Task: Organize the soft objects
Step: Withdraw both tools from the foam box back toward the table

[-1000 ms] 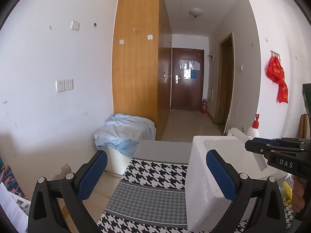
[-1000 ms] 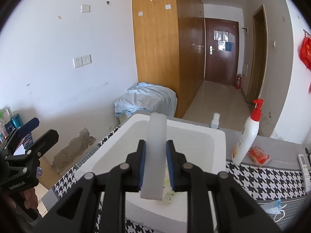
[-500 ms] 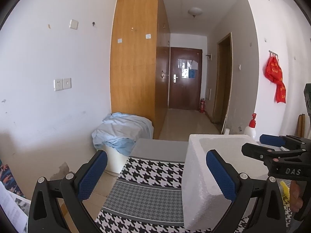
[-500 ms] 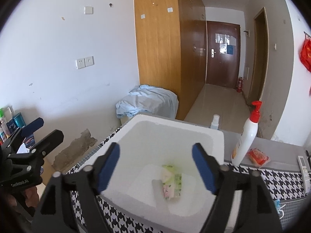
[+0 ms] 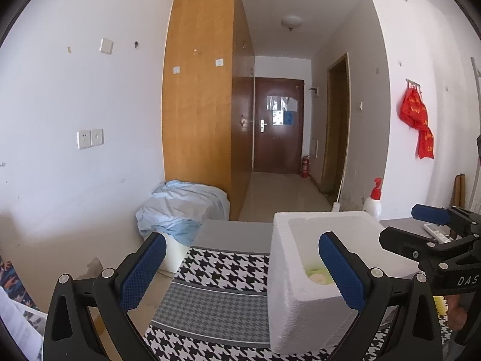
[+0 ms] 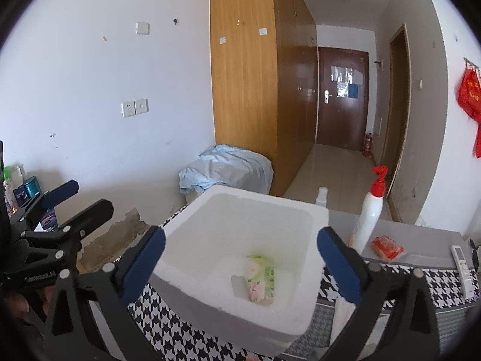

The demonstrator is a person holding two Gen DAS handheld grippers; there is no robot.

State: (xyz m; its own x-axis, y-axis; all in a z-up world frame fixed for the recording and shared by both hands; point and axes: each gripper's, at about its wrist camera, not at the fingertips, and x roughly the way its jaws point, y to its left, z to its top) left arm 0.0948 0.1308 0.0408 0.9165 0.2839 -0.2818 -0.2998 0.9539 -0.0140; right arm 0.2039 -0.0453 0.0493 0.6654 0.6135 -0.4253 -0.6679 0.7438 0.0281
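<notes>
Nearby, pump bottle [image 6: 371,210], orange packet [image 6: 387,247], remote [image 6: 461,263] beside foam box [image 6: 240,325].

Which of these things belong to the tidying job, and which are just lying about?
Job: white foam box, tissue packet and pale strip inside it, right gripper, jaws opening, empty.

Lying about: pump bottle, orange packet, remote control, blue cloth.

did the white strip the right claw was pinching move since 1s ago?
Yes. The white strip dropped from above the foam box rim to its floor, beside the floral pack; right claw opening, empty.
</notes>
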